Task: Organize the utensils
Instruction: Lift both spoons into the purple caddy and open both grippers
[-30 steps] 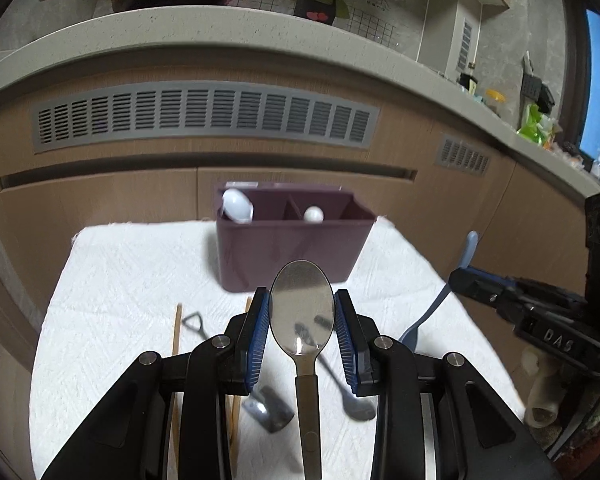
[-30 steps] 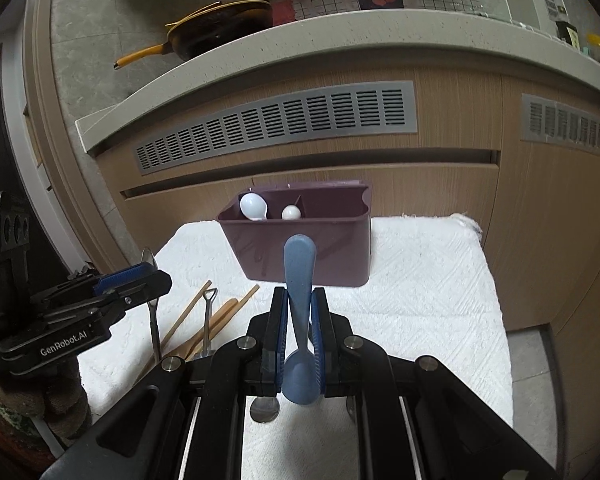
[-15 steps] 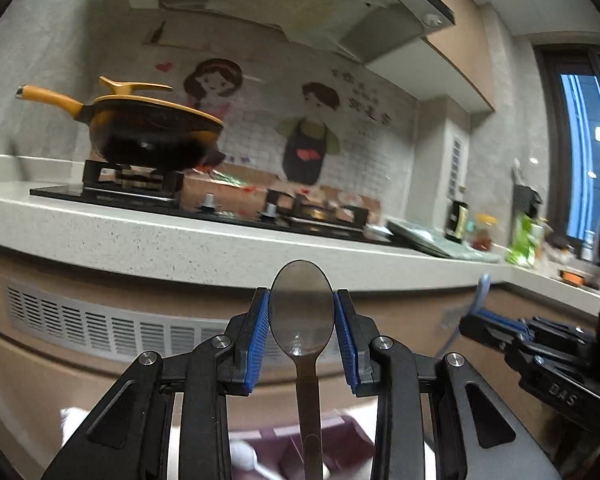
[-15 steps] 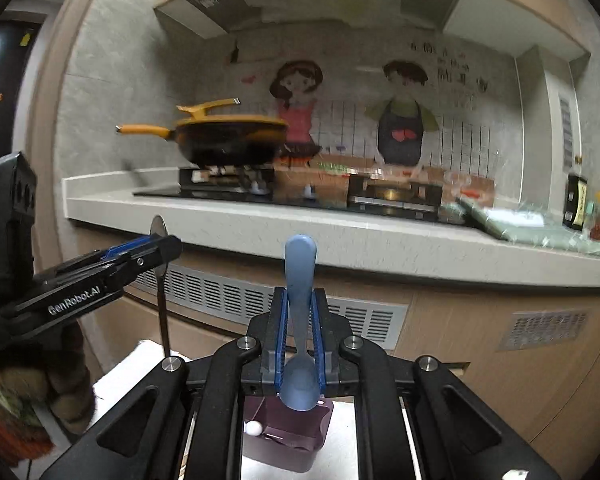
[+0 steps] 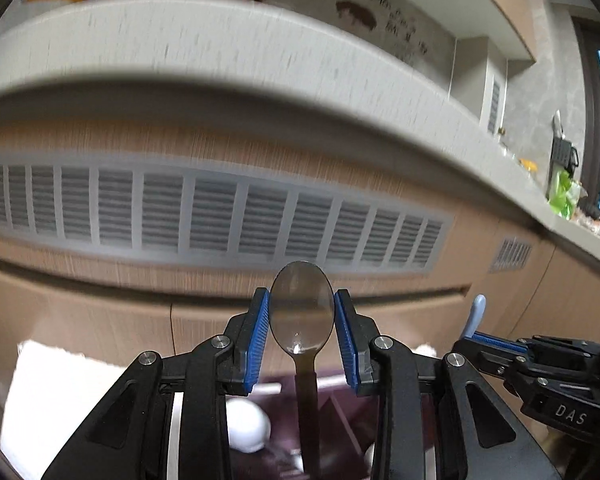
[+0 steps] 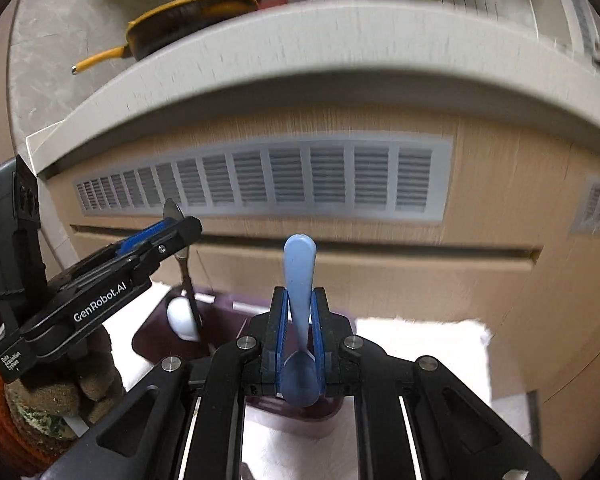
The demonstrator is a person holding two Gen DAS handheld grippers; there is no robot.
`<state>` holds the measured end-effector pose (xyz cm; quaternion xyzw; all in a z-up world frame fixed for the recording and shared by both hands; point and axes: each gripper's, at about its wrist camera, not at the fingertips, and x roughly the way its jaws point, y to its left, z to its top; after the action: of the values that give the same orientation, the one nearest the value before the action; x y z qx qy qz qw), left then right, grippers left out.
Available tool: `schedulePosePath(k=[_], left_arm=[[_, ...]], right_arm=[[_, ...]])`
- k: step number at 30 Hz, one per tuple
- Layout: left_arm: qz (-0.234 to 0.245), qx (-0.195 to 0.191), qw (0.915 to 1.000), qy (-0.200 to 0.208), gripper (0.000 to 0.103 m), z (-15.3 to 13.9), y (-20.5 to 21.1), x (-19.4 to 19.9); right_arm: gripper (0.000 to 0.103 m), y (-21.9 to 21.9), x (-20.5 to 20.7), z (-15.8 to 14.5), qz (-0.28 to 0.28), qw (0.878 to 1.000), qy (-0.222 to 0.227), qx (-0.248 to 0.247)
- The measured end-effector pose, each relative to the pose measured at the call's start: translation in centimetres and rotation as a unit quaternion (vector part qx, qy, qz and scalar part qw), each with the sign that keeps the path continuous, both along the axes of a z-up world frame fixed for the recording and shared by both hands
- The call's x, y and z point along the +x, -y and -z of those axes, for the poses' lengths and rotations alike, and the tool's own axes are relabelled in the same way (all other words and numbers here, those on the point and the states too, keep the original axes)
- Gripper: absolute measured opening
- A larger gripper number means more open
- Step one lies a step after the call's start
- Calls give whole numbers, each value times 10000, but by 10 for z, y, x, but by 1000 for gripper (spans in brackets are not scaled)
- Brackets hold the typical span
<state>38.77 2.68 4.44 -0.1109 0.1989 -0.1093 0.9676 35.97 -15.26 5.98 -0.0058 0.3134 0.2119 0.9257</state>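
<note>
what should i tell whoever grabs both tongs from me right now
Left tongs: shut on the shiny metal spoon, bowl up, handle hanging down over the dark purple plastic utensil caddy.
Right tongs: shut on the light blue plastic spoon, handle pointing up, bowl low between the fingers.
Done: a white plastic spoon already stands in the caddy.
Left: lower both held spoons into the caddy and release. The towel in front is out of view, so check it for more utensils.

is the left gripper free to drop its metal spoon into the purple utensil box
Probably yes: the left gripper holds the metal spoon handle-down over the purple utensil box, beside a white spoon already inside.
</note>
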Motion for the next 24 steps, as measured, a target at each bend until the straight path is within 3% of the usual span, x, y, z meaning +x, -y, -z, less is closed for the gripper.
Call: schedulePosePath(k=[3,5,12,16,24], left_arm=[[115,9,9993,-348,36,12,0,2],[190,-43,9982,-560,39,13,-2,1],[-108,-53,9991,-405,43,-18,-22,-46],[-174,16,9975,-683,44,-20,-34,-76],[-101,320,9877,-1529,44,34,-49,-148]], right_arm=[[17,1,9,20,-251,9975,-587,293],[21,-1,10,28,-200,9971,-714,199],[20,5,-43,-9,-99,9995,226,-175],[20,7,-69,-10,-168,9987,227,-432],[20,13,-127,58,-461,9888,-467,-1342]])
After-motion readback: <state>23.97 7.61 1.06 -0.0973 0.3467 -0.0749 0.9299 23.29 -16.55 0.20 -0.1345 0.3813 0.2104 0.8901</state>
